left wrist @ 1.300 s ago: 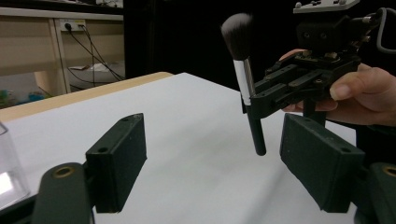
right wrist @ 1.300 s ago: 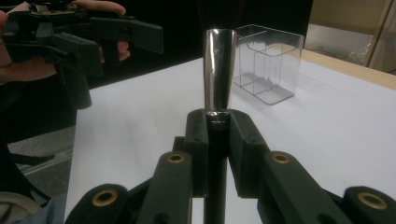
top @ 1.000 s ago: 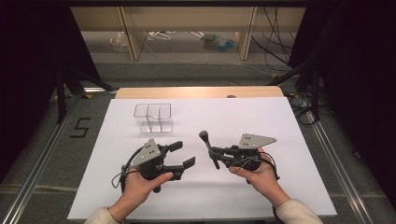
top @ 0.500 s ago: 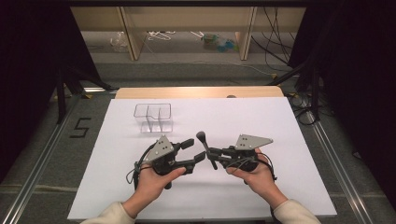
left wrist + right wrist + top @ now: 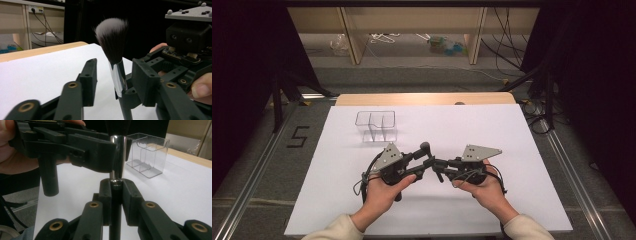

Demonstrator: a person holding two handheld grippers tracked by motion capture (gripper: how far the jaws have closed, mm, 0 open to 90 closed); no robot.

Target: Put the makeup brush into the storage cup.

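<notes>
A makeup brush point(image 5: 427, 151) with a dark, white-tipped head point(image 5: 111, 37) and a silver ferrule point(image 5: 118, 157) stands upright over the white table. My right gripper point(image 5: 438, 166) is shut on its black handle just under the ferrule point(image 5: 116, 185). My left gripper point(image 5: 426, 157) reaches in from the left with the ferrule between its jaws point(image 5: 117, 67). Those jaws have just been closing. In the left gripper view a gap remains between one jaw and the ferrule, and the other jaw sits close beside it.
A clear plastic organizer point(image 5: 376, 126) with open compartments stands on the white table top point(image 5: 512, 130), behind and left of the grippers point(image 5: 147, 152). A wooden edge point(image 5: 422, 98) runs along the far side. Dark floor and cables lie beyond.
The left gripper has moved right to the brush and its jaws have narrowed around the ferrule. The right gripper and the brush have stayed in place.
</notes>
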